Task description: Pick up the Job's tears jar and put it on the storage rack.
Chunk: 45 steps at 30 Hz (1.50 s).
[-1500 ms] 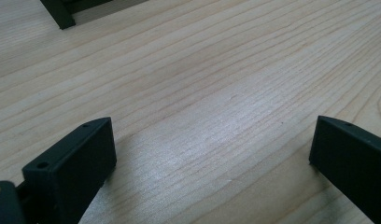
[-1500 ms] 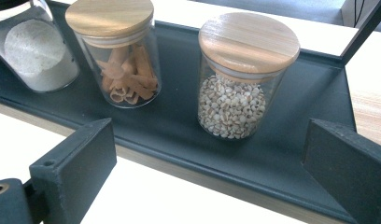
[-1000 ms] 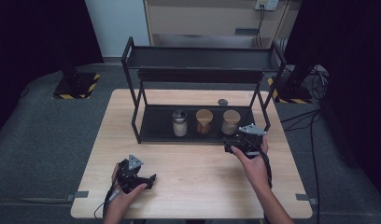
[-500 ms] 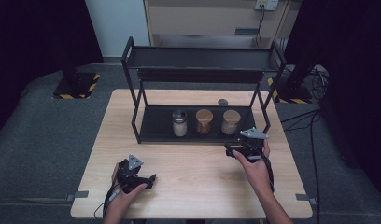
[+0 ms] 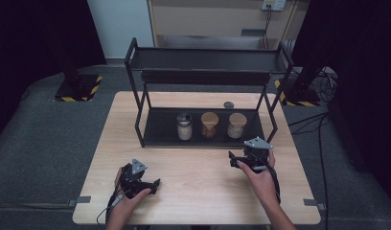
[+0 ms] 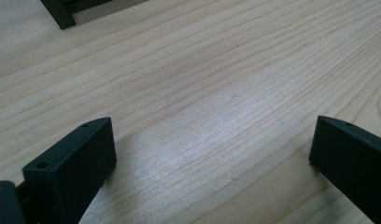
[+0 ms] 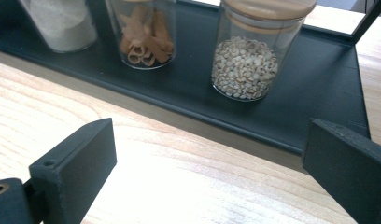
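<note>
Three jars (image 7: 151, 28) – white powder, pasta, grains – on shelf (image 7: 319, 88); both grippers (image 7: 207, 177) gape empty

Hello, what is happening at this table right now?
A person holds a gripper in each hand over a wooden table. The right gripper, jaws open and empty, points at the jar of pale grains on the black rack's lower shelf. The left gripper is open too, low over bare wood.
</note>
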Available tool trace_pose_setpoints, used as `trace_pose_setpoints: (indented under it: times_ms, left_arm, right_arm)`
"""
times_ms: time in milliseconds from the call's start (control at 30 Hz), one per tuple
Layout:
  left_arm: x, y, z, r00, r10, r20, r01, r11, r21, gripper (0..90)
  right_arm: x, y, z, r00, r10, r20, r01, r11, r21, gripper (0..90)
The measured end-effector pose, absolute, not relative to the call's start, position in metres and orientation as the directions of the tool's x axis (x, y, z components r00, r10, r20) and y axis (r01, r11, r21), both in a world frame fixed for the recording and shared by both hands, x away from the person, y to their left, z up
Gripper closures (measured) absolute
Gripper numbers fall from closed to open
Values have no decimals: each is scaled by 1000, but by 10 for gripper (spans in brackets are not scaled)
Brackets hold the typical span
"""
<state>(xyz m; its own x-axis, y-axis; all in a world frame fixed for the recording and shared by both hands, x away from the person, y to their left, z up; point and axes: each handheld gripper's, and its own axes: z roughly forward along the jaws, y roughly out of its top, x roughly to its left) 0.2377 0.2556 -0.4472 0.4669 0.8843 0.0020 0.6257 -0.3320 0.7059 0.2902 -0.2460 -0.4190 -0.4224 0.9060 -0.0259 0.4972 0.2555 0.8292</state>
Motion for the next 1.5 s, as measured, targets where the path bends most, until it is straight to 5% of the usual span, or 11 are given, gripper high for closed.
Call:
trace_pose_setpoints:
  times_ms: [1500]
  left_arm:
    - [237, 255, -447, 466, 885, 3, 626, -331, 706, 0]
  right_arm:
    - [253, -251, -442, -463, 886, -12, 485, 264, 834, 31]
